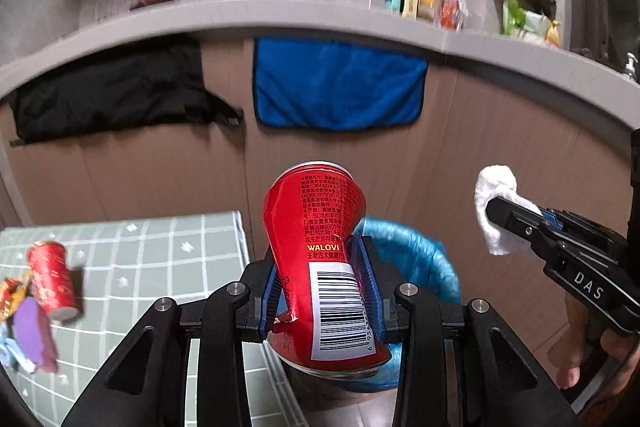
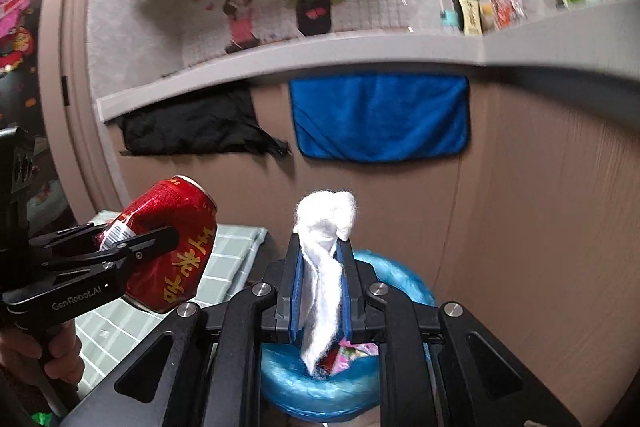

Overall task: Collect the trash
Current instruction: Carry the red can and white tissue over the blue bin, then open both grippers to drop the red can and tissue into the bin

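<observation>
Crushed red can [image 1: 324, 267] sits clamped in the left gripper [image 1: 320, 287], jaws half apart. White tissue wad [image 2: 324, 267] is pinched in the nearly closed right gripper [image 2: 322, 291], bin [image 2: 288, 387] just below.

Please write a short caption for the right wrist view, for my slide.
Right gripper carries white tissue above the blue-lined trash bin; left gripper holds a dented red can.
</observation>
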`<action>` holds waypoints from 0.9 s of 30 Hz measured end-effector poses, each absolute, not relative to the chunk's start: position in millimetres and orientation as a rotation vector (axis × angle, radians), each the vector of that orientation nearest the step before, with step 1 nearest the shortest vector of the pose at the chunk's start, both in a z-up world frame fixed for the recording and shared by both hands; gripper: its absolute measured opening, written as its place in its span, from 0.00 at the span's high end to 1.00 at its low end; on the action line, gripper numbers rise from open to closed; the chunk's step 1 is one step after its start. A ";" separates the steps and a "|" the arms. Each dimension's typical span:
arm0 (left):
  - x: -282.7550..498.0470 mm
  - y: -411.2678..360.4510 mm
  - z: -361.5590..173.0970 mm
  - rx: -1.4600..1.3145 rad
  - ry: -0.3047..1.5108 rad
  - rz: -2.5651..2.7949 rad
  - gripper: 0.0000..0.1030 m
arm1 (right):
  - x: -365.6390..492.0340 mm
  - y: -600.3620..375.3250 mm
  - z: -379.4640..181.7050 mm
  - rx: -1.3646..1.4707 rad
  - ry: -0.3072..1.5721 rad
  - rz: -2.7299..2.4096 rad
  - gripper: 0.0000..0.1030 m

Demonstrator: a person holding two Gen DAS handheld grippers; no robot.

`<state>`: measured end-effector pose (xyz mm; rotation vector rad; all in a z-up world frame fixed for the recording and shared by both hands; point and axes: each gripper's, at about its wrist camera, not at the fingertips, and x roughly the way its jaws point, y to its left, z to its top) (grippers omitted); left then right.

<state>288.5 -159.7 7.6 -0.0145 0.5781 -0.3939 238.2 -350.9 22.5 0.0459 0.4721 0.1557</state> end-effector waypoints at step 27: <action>357.8 -196.4 -65.9 -0.031 0.789 -0.404 0.64 | 314.6 -387.8 -62.1 0.162 0.681 0.137 0.86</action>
